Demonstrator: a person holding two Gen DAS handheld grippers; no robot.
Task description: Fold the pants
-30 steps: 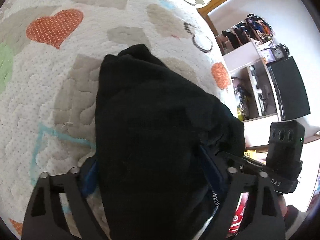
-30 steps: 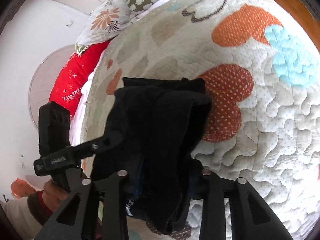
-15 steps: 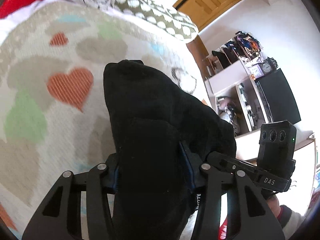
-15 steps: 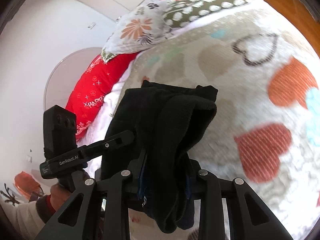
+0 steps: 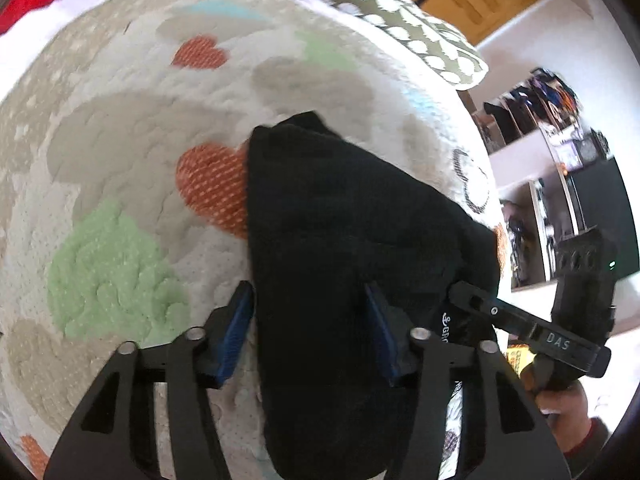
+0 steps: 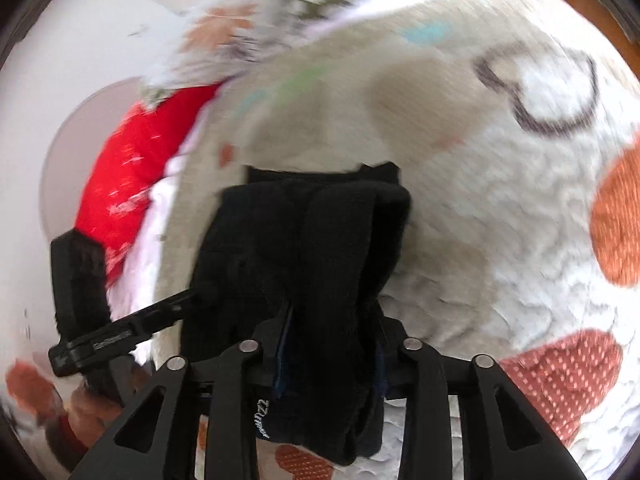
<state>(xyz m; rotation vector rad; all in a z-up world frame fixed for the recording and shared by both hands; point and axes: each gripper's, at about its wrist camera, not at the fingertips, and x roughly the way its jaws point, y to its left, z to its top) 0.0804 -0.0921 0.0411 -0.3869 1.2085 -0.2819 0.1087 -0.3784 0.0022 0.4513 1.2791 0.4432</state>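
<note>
Pants: black, bunched, draped over quilt, near end between both tools. Left gripper jaws stand apart, blue pads clear of cloth on the outer side; grip looks slack or released. Right gripper pinched on a thick fold of pants. Heart-print quilt beneath, red pillow beyond. Risk: one-sided hold lets layers slide and the fold skew; thick bundle may slip from the right jaws.

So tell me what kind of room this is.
Most likely a bedroom: a heart-patterned quilt covering a bed, pillows at its far end, and cluttered shelves against the wall.
</note>
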